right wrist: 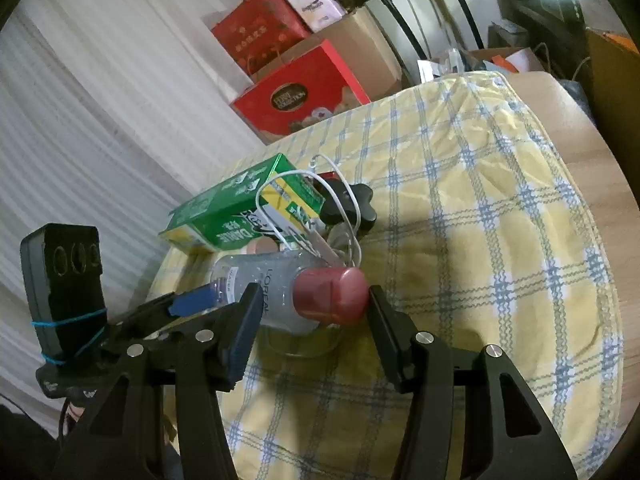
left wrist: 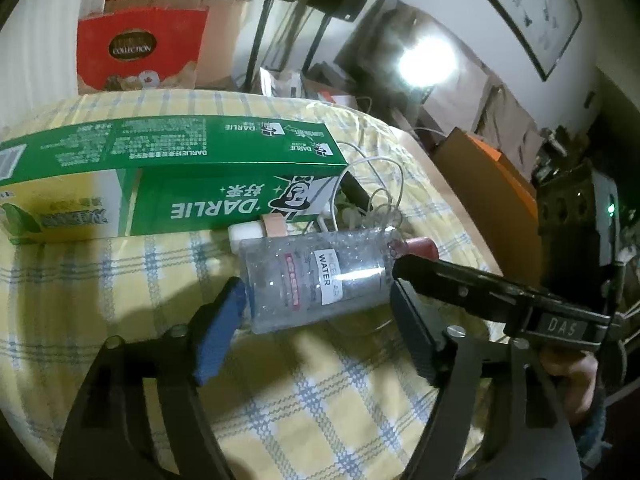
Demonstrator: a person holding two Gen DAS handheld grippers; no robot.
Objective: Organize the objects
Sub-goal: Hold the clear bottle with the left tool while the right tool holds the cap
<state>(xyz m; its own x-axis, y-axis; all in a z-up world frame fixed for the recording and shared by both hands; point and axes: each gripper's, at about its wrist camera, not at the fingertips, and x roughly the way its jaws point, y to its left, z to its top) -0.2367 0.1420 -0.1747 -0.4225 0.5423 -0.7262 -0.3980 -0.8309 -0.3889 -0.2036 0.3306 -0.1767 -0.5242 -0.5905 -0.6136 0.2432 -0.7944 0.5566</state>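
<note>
Micellar water bottle (left wrist: 316, 280) lies on its side on the yellow plaid cloth (left wrist: 120, 280), just in front of the green Darlie toothpaste box (left wrist: 192, 184); left gripper (left wrist: 316, 308) straddles the bottle body, jaws apart; right gripper (right wrist: 308, 320) brackets the pink cap (right wrist: 330, 294), pads just clear of it; white cable (right wrist: 320, 196) lies looped behind the bottle.

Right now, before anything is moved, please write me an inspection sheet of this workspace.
Surface: yellow checked cloth over a wooden table.
Job's things: clear bottle with red cap, lying on its side; green toothpaste box behind it.
Clutter: black knob.
Grippers: left gripper around the bottle body; right gripper around the cap; contact unclear.
Cables: white cable looped behind the bottle.
Surroundings: red gift boxes, curtain.
</note>
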